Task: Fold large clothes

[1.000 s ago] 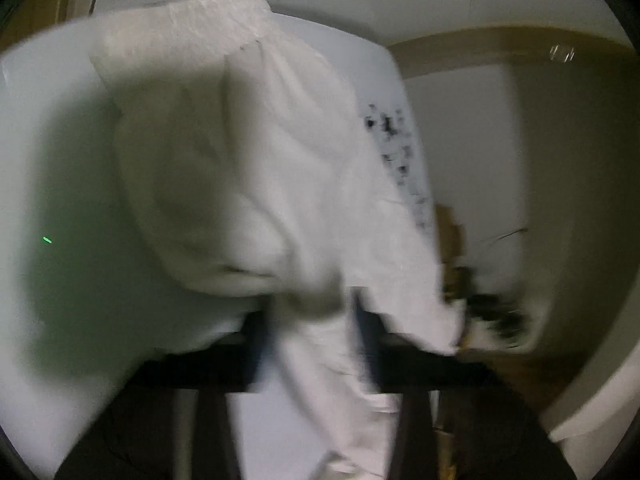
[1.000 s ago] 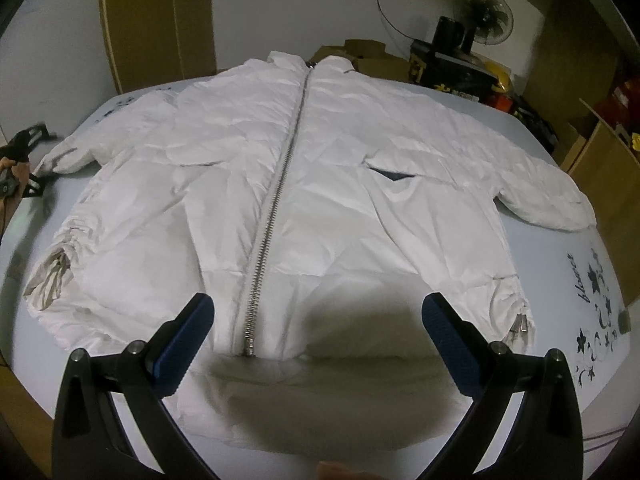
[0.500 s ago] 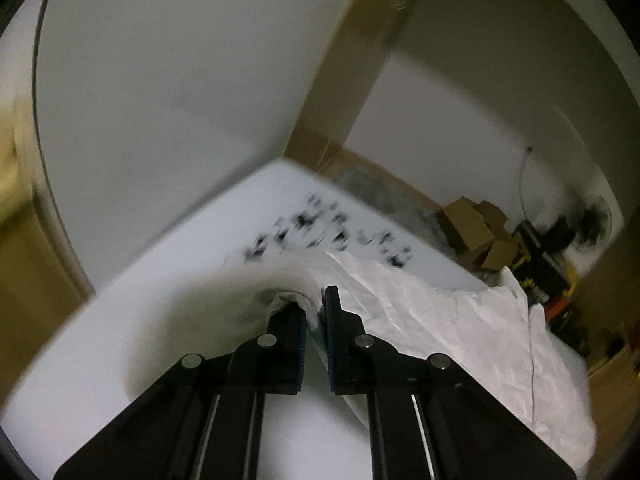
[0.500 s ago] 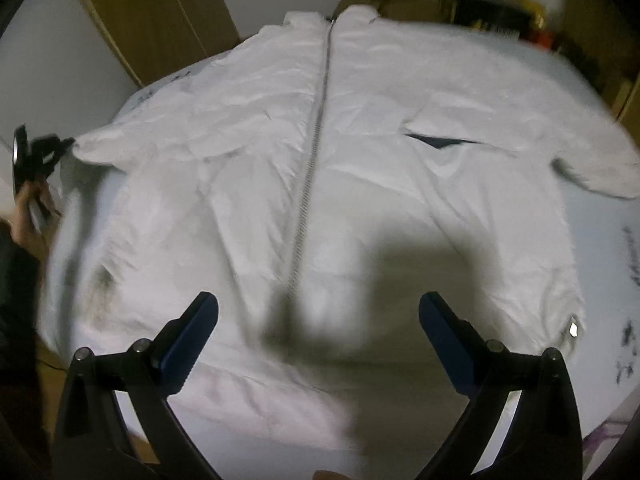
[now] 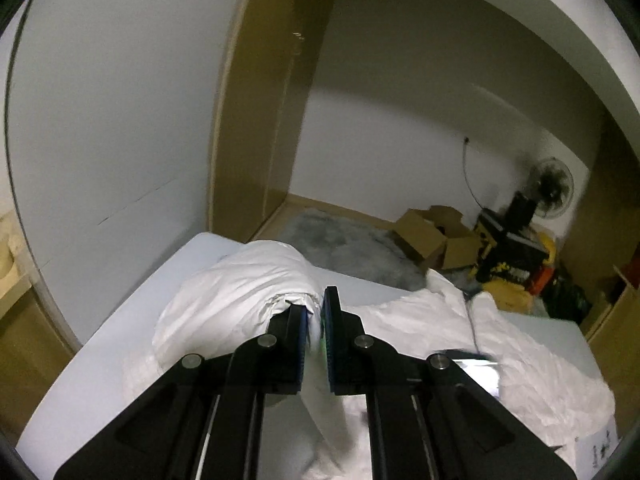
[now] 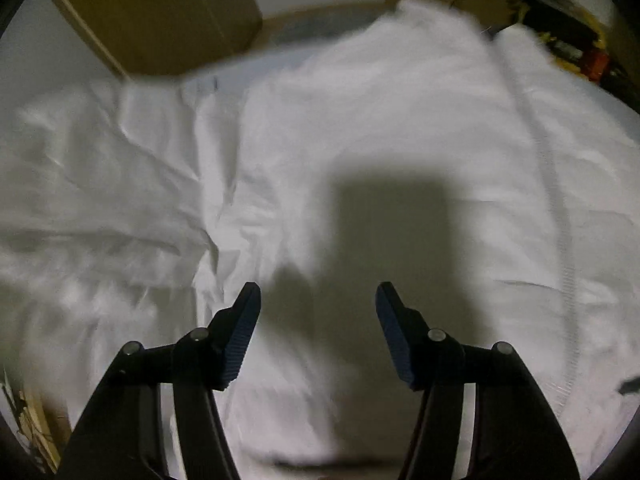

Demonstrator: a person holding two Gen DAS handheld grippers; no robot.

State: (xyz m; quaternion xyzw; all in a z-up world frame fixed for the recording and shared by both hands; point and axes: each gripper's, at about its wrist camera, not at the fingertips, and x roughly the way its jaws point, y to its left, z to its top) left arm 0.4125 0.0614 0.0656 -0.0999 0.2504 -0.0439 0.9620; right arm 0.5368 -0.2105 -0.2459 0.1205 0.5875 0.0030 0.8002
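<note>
Between left gripper jaws: jacket sleeve.

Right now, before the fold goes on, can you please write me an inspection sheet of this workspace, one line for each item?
Surface: white table, mostly covered by the garment.
Job's things: white padded jacket spread flat, zipper facing up; its sleeve is lifted off the table.
Clutter: nothing seen on the table besides the jacket.
Grippers: left claw shut on the sleeve end; right claw open above the jacket body, jaws have just been closing, nothing between them.
Cables: one dark cable hanging down the far wall.
Surroundings: cardboard boxes, a fan and a grey rug on the floor behind the table.
</note>
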